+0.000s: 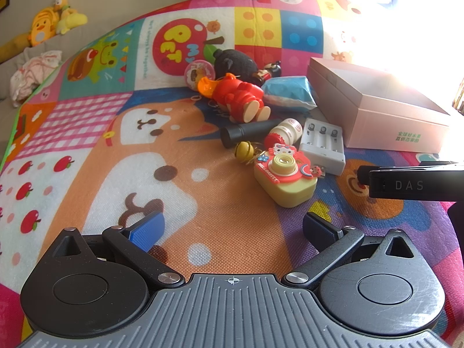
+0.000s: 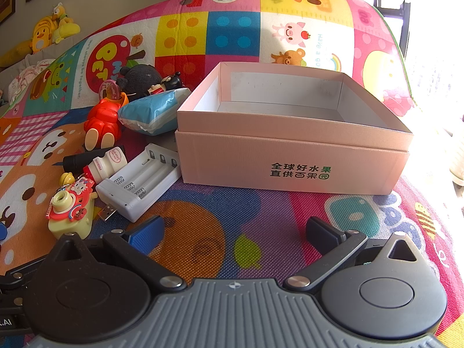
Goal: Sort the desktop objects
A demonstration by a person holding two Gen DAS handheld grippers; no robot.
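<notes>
A pile of small things lies on the colourful play mat: a yellow toy camera [image 1: 285,178] [image 2: 71,213], a white battery charger [image 1: 323,145] [image 2: 139,179], a small white bottle [image 1: 284,132] [image 2: 105,163], a black tube [image 1: 249,132], a red figure [image 1: 240,95] [image 2: 103,123], a blue packet [image 1: 290,92] [image 2: 153,110] and a black plush [image 1: 235,63] [image 2: 139,79]. An open pink box [image 2: 293,153] [image 1: 377,116], nothing inside, stands to their right. My left gripper [image 1: 232,229] is open above the mat, short of the camera. My right gripper [image 2: 233,232] is open in front of the box.
The mat [image 1: 179,174] drops off at its left edge towards a grey sofa with yellow plush toys [image 1: 47,24] and a crumpled cloth [image 1: 34,72]. Part of the other gripper's black body [image 1: 411,184] juts in from the right in the left wrist view. Bright window light washes out the far right.
</notes>
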